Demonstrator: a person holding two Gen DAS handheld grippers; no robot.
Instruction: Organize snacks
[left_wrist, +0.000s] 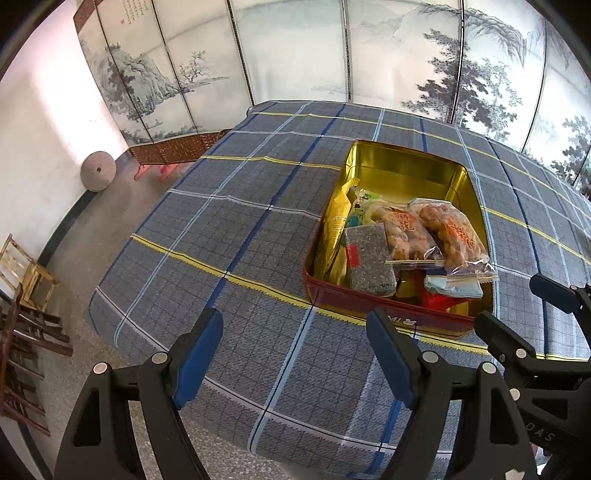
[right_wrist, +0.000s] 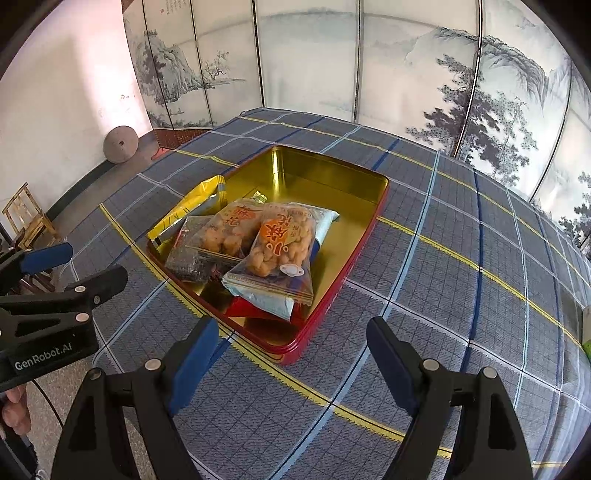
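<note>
Grippers: left (left_wrist: 295, 354) and right (right_wrist: 291, 354) both wide open, empty, above cloth (right_wrist: 461, 280). Snacks (right_wrist: 273, 243) piled in tin (right_wrist: 332, 295). You should reach top bag squarely, pinch edge.

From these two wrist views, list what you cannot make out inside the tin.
- Red packet: right wrist view, mostly covered by the pale blue packet.
- Tin floor at the near end: both views, buried under snacks.
- Print on the two clear bags: too small to read.
- Green-and-white packets: left wrist view, overlapped by neighbours.
</note>
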